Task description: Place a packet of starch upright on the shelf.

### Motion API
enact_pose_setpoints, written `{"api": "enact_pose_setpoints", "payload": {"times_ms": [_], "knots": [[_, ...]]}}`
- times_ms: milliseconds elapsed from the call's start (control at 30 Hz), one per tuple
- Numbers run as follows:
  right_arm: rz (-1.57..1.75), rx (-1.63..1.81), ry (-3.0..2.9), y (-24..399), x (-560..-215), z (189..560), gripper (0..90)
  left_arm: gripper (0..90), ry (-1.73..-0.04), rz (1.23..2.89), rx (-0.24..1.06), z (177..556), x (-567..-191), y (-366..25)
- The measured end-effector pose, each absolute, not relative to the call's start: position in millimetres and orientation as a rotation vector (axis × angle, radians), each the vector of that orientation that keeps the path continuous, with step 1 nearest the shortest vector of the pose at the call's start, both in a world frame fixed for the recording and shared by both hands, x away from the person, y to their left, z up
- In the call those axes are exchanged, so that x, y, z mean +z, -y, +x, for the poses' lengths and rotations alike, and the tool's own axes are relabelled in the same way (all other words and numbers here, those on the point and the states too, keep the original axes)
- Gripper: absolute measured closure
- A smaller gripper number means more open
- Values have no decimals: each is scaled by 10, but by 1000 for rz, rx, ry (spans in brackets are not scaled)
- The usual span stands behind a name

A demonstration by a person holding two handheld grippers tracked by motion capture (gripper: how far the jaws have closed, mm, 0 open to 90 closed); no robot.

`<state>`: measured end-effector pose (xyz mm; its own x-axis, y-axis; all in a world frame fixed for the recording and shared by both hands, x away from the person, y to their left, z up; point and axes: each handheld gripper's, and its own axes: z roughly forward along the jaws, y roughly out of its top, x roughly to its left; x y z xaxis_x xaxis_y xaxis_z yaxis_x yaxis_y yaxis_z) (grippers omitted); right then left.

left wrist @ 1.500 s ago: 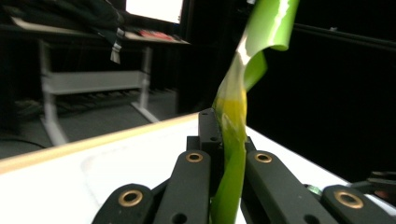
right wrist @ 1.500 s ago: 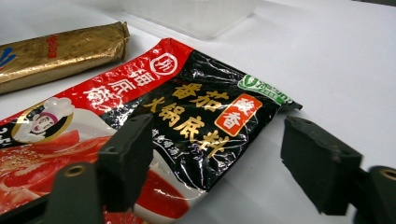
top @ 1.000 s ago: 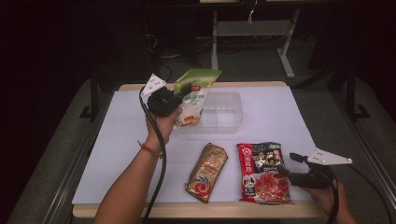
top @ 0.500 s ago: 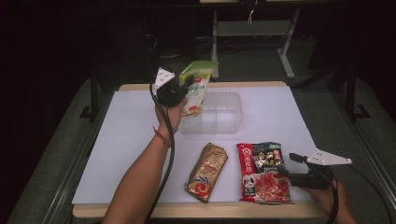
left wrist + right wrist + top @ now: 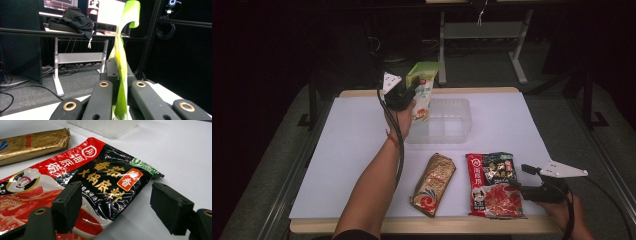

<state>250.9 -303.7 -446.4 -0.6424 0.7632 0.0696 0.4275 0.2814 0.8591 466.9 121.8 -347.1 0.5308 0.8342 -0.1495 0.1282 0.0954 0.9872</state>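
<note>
3 pkts [image 5: 440, 183], 1 clear tray [image 5: 447, 120], 2 hand-held grippers [image 5: 407, 92]

- Your tabletop [image 5: 352, 150] is a white sheet over a pale wooden board, its edge showing along the near and far sides.
- A clear, empty plastic tray [image 5: 447, 120] sits on it toward the far middle.
- A gold foil packet [image 5: 434, 184] lies near you, slanted.
- Just beside it, on your right, a red-and-black printed sauce pouch [image 5: 492, 184] lies flat.
</note>
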Motion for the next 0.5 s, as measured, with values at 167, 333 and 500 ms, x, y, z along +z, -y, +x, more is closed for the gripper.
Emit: {"api": "enact_pose_setpoints", "payload": {"times_ms": [167, 333, 500], "knots": [[1069, 1305, -2204, 3036, -4465, 2506, 254, 891, -916, 1437, 621, 4684, -3533, -1167], [1065, 1297, -2208, 3029, -4468, 2510, 255, 862, -899, 1499, 587, 4659, -3557, -1207], [1068, 1290, -2214, 3018, -4469, 2517, 255, 783, -869, 1571, 563, 4615, -3545, -1311]]}}
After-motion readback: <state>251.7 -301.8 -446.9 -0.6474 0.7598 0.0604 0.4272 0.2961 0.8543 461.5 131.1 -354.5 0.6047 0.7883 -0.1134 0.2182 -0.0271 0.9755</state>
